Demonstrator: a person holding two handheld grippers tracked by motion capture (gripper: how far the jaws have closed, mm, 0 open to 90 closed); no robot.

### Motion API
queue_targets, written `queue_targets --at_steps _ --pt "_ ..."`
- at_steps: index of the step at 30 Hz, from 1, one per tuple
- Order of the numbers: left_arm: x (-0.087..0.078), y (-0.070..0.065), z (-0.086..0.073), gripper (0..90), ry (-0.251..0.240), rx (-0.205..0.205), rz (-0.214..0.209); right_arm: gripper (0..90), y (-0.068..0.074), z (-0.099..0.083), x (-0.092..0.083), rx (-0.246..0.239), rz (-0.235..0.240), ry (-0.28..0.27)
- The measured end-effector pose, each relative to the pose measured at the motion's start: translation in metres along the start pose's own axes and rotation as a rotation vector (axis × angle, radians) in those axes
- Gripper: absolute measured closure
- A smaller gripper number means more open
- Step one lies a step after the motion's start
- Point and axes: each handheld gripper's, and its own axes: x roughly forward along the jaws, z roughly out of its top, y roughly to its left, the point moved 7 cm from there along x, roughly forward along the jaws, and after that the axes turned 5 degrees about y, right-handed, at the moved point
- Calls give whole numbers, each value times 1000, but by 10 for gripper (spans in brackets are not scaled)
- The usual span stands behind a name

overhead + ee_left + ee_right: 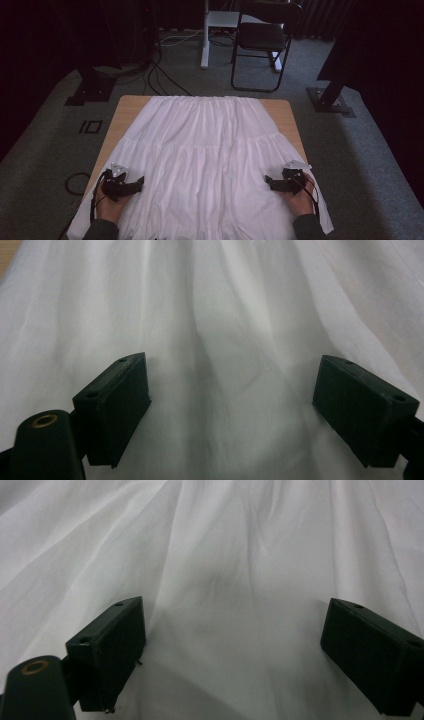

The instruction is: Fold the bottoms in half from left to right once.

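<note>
Nearest to us, at the bottom of the high view, two forearms come in with a hand on each tool. We see the left gripper (131,184) resting over the near left part of a white skirt (210,150), and the right gripper (274,183) over its near right part, well apart from each other and pointing inward. Both sets of jaws stand wide, with nothing pinched between them. From the left gripper view we look along its own left gripper (230,405) at the skirt's soft folds (215,315) lying below the spread jaws; the right gripper view gives us the same for the right gripper (232,652), with creased white cloth (225,555) beneath it.

We find the skirt spread flat over the wooden worktop (125,107), its gathered waistband at the far edge and its wide hem hanging over the near edge. Beyond the worktop, a black chair (262,37) stands on the grey carpet (380,165), with cables (160,75) lying on the floor.
</note>
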Motion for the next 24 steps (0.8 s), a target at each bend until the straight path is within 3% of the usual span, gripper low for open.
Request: queue_targets --at_steps 11,12,14,16,19,21,24 --pt "0 1 0 164 -2 -2 4 101 0 0 0 -1 0 0" --pt "-1 1 0 233 -11 -4 5 101 0 0 0 -1 0 0" --pt "-3 0 0 264 -13 11 -8 101 0 0 0 -1 0 0" --pt "-6 -1 -1 326 -2 21 -11 103 0 0 0 -1 -1 0" --pt "-13 -2 1 326 -9 47 -19 103 0 0 0 -1 -1 0" --pt "-25 -2 6 326 -46 50 -34 110 0 0 0 -1 -1 -1" --pt "-34 0 8 327 -60 51 -47 129 1 -1 -1 -2 0 -5"
